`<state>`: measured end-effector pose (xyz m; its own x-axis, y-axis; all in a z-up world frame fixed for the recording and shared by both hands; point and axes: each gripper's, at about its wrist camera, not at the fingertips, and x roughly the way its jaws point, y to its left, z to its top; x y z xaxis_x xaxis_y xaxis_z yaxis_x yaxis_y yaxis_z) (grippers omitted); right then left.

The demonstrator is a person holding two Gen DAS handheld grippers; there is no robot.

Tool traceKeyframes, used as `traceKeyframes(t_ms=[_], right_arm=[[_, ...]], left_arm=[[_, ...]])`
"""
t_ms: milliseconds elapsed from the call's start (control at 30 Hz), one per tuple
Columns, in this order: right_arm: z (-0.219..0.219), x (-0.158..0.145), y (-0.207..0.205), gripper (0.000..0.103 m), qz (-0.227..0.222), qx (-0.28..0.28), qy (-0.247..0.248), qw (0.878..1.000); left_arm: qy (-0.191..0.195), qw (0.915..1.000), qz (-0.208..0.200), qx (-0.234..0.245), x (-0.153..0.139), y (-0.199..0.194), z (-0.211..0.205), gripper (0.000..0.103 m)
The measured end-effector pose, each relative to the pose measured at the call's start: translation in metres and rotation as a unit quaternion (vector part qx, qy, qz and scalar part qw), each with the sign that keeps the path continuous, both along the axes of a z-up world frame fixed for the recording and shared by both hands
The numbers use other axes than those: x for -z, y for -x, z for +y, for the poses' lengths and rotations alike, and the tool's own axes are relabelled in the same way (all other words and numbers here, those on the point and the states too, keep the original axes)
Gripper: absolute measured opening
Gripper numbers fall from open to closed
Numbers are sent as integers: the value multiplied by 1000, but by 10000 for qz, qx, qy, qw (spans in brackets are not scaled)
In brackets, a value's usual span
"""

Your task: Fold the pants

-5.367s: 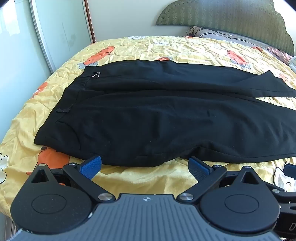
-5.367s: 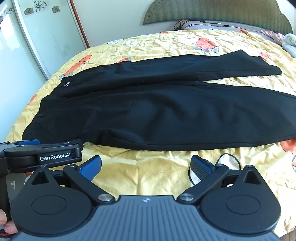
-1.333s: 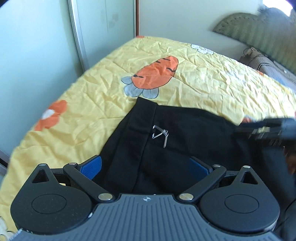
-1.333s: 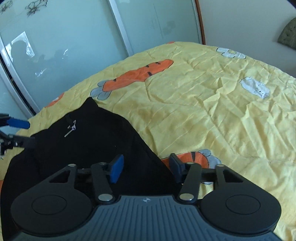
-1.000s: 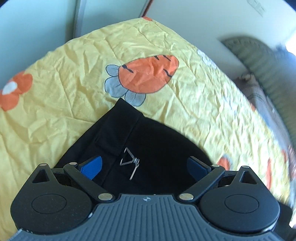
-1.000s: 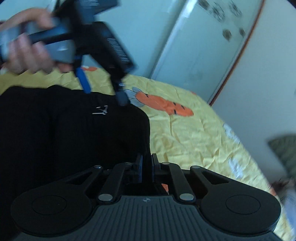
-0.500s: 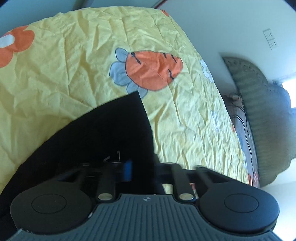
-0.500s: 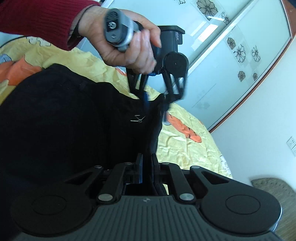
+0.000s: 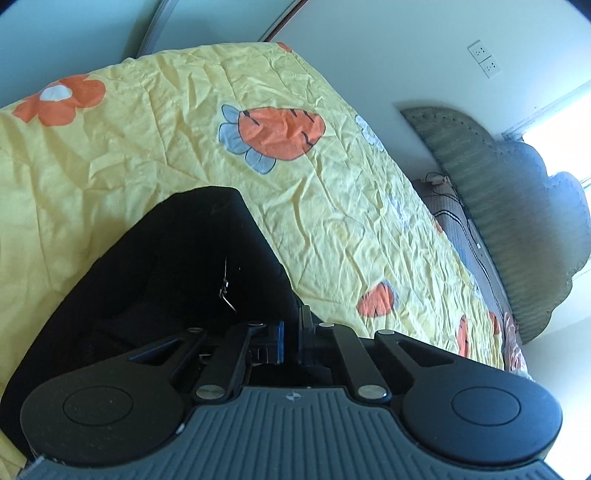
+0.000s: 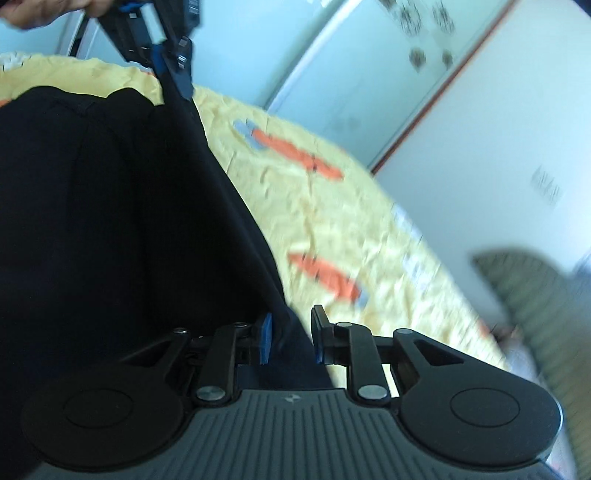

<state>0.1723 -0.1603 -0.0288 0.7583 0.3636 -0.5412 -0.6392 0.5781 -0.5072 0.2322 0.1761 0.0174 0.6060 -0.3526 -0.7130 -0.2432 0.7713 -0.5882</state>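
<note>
Black pants (image 9: 166, 266) lie on the bed, their waist end raised, with a metal hook clasp (image 9: 225, 288) showing. My left gripper (image 9: 291, 330) is shut on the waistband edge. In the right wrist view the left gripper (image 10: 183, 90) hangs at the top, held by a hand (image 10: 37, 11), and pulls the pants (image 10: 110, 221) into a taut edge running down to my right gripper (image 10: 290, 338). The right jaws are opening. The black fabric still passes between them, and the right pad (image 10: 317, 339) stands clear of it.
A wrinkled yellow bed sheet (image 9: 332, 221) with orange carrot prints spreads to the right of the pants. A green padded headboard (image 9: 517, 221) and a pillow (image 9: 450, 221) are at the far end. Glass sliding doors (image 10: 351, 92) stand beside the bed.
The left gripper closed on the waistband near the clasp and lifted it. The right gripper, shut on the pants edge half a second ago, now has its jaws parted. Both hands have shifted.
</note>
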Motion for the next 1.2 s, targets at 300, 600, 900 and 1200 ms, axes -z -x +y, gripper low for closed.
traceKeyframes(t_ms=[300, 600, 900, 1200], right_arm=[[-8, 1, 20, 24, -216, 23, 664, 9976], [-5, 16, -3, 57, -565, 139, 1012, 9932], [-4, -6, 49, 5, -318, 197, 611, 9974], [-7, -8, 160, 5, -93, 44, 138, 9999]], left_arm=[[-235, 9990, -239, -301, -11, 16, 10, 6], [-619, 9970, -441, -145, -12, 26, 1, 6], [-634, 9955, -673, 189, -17, 56, 18, 6], [-892, 9903, -711, 800, 5, 115, 31, 6]])
